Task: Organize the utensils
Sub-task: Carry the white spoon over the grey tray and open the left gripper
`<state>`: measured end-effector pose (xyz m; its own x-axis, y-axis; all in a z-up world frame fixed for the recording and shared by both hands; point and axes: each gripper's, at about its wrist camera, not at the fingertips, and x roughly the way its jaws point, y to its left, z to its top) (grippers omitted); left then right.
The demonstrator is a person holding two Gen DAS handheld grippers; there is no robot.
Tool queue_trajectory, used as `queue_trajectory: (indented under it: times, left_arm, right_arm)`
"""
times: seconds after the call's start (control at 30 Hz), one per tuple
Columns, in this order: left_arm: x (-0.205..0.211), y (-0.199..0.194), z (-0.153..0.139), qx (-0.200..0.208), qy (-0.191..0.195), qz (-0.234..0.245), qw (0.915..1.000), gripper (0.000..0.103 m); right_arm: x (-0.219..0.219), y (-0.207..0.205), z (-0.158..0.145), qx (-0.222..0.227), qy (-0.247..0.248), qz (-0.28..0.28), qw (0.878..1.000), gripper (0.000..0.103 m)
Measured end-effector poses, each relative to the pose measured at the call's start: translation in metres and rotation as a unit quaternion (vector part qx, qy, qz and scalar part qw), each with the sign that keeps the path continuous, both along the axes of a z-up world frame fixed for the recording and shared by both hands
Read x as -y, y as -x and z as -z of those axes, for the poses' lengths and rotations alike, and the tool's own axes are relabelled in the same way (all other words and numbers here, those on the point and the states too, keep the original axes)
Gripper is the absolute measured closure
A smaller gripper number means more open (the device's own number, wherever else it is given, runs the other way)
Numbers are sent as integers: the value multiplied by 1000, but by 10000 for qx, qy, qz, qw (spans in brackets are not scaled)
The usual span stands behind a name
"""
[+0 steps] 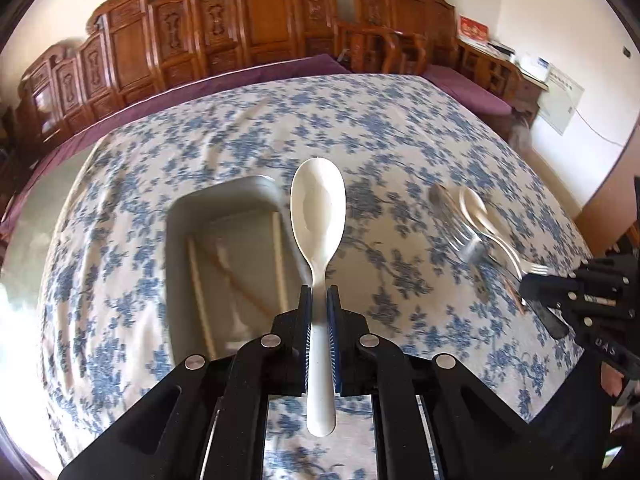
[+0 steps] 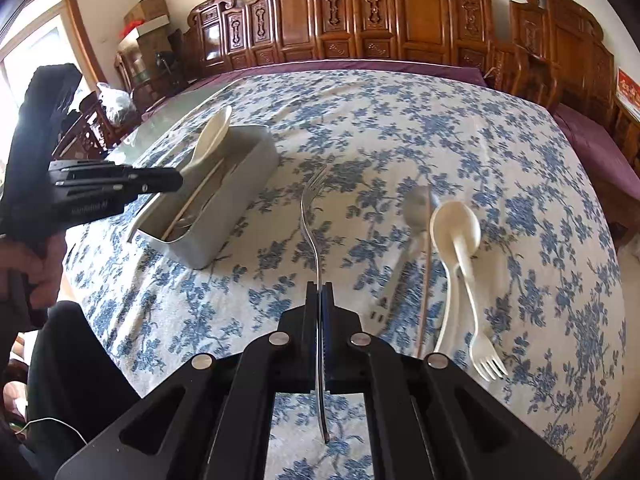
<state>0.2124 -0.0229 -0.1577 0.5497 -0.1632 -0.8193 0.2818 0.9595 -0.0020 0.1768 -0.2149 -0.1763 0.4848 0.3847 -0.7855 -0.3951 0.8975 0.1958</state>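
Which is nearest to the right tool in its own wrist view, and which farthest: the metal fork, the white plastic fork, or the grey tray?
1. Metal fork: clamped in the right tool.
2. White plastic fork: on the cloth, right.
3. Grey tray: far left.

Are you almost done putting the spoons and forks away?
About halfway. Chopsticks already lie in the grey tray. The left gripper holds a white spoon, and the right gripper holds a metal fork. A metal spoon, white spoon and white fork wait on the tablecloth.
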Motion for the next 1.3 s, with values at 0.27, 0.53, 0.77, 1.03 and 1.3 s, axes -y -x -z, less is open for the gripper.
queue_trajectory:
  times: [0.27,0.53,0.77,1.03,1.3]
  left_arm:
    - [-34,-19,13,-72,-40,-372,9993,96]
    - [-51,-43,40,-283,-39,-576,9979,96]
    - [-52,-56,59,-423,-95,-651,9969,96]
    - [-52,-58,67,-541,-189,-686,9960,96]
    - [-60,-33,42,-273,-46,-639,9976,93]
  right_arm:
    - [-12,-4,7,-73,29,-69,9999,100]
    - [-10,-19,28,-286,33,-18,9996,100]
    - [-5,-31,47,-448,76,42,9990,100]
    - [-9,-35,51,-469,76,25,9989,100]
    - [-19,-31,32,-305,45,-28,9995,100]
